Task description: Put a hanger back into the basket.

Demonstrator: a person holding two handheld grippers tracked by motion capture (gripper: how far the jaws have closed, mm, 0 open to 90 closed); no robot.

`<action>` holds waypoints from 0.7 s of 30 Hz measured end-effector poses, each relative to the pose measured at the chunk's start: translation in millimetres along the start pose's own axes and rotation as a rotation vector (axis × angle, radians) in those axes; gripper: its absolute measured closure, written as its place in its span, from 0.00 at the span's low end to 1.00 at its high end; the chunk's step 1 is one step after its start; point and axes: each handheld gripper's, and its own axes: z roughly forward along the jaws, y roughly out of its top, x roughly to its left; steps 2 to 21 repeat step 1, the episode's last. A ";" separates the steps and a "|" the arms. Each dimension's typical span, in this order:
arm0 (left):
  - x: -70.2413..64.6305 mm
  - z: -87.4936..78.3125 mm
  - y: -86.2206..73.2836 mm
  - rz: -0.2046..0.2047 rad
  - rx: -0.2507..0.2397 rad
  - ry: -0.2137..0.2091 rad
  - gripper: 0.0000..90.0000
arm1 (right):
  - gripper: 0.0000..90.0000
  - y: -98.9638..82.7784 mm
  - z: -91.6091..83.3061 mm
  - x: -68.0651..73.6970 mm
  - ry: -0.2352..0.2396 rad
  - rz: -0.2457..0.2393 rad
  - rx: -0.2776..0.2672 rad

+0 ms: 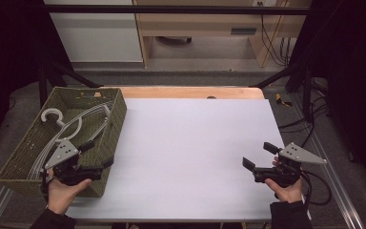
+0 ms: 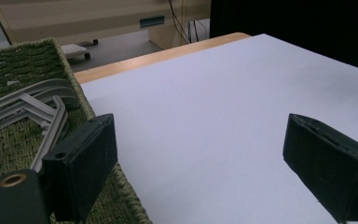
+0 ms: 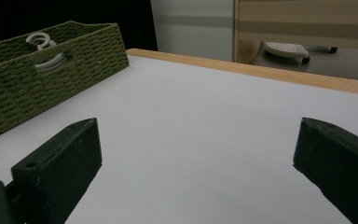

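**Hangers in the woven basket, both grippers empty**

From the high view, the green woven basket [image 1: 116, 125] sits at the left edge of the bench [image 1: 195, 152], partly overhanging it, and holds a bundle of pale grey plastic hangers [image 1: 69, 131] whose round hook points to the far left corner. The left gripper [image 1: 100, 153] hovers over the basket's near right corner, its jaws spread wide with nothing between them. The right gripper [image 1: 259, 155] hangs near the bench's right edge, well apart from the basket, jaws likewise released and empty.

The left gripper view brings out what the high view blurs: the coarse rope-like weave of the basket rim [image 2: 81, 100] and the flat, ribbed arms of the hangers [image 2: 37, 105] stacked close together, one jaw above the basket's inside, the other above the bench's smooth matte white sheet.

The right gripper view gives the basket's outer wall [image 3: 51, 70] side-on, with the hanger hooks [image 3: 39, 43] rising above its rim, and a wooden strip [image 3: 261, 72] along the far bench edge.
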 end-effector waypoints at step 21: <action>0.4 0.8 -0.6 0.000 0.005 0.001 0.11 | 0.01 0.1 -0.4 0.1 0.002 0.001 0.000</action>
